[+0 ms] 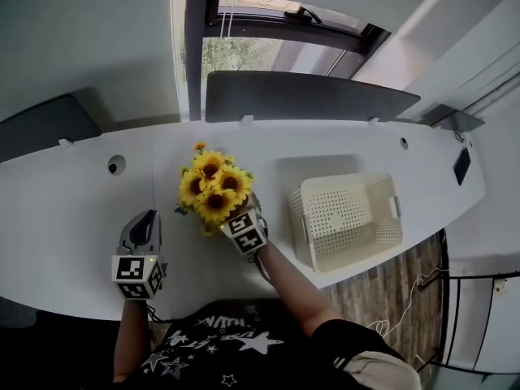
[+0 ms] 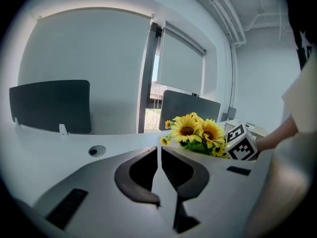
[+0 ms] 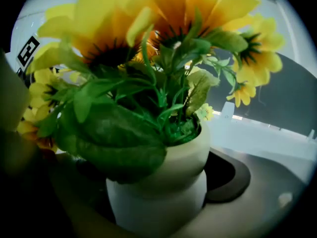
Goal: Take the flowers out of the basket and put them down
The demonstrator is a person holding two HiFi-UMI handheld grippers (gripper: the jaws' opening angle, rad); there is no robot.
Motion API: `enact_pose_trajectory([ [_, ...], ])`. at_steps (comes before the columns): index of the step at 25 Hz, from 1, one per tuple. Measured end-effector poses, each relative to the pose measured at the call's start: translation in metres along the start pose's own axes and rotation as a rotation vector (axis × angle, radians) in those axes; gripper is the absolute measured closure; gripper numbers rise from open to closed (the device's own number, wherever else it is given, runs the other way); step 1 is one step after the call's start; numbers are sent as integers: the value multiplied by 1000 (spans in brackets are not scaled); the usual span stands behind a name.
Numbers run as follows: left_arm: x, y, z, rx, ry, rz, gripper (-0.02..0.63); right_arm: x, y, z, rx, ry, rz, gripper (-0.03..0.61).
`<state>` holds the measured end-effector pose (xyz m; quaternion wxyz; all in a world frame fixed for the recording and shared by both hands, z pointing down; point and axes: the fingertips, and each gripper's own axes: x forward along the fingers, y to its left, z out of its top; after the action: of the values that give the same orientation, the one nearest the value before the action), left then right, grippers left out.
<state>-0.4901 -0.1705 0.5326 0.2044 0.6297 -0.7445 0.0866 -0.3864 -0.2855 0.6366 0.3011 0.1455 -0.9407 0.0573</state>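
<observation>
Out of the basket (image 1: 302, 218) already – flowers (image 1: 213, 187) over the worktop (image 1: 81, 193), just left of it and clear of its wall. Pinched at the white pot (image 3: 163, 182) by the right tool (image 1: 240, 224); impossible to tell whether set down on the surface yet. Risky to let go early – top-heavy under that wide head of blooms, so likely to rock or topple if released on a tilt or above the worktop. Could also slip at the pot's smooth, rounded waist, with leaves crowding the grip. Angled forward and down off the right forearm, marker cube toward the body. Pressed together and empty at the left tool (image 2: 159, 157), low beside the flowers, pointed gently downward.
</observation>
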Motion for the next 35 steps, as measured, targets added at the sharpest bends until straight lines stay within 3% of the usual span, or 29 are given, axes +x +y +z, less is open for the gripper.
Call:
enact_pose_trajectory([
  [8, -34, -7, 2, -2, -23, 8, 583, -39, 9, -7, 47, -11, -39, 46],
  [17, -58, -35, 7, 31, -67, -79, 583, -97, 27, 0, 119, -90, -111, 49],
  [20, -61, -50, 8, 50, -81, -101, 583, -120, 38, 5, 122, -135, -92, 52],
  [26, -75, -76, 13, 48, -113, -85, 583, -165, 68, 17, 80, -236, 18, 158],
  [31, -89, -113, 15, 74, -118, -83, 583, -207, 76, 16, 64, -299, 3, 327],
  [35, -107, -134, 14, 91, -131, -52, 583, -240, 81, 10, 44, -355, 2, 416],
])
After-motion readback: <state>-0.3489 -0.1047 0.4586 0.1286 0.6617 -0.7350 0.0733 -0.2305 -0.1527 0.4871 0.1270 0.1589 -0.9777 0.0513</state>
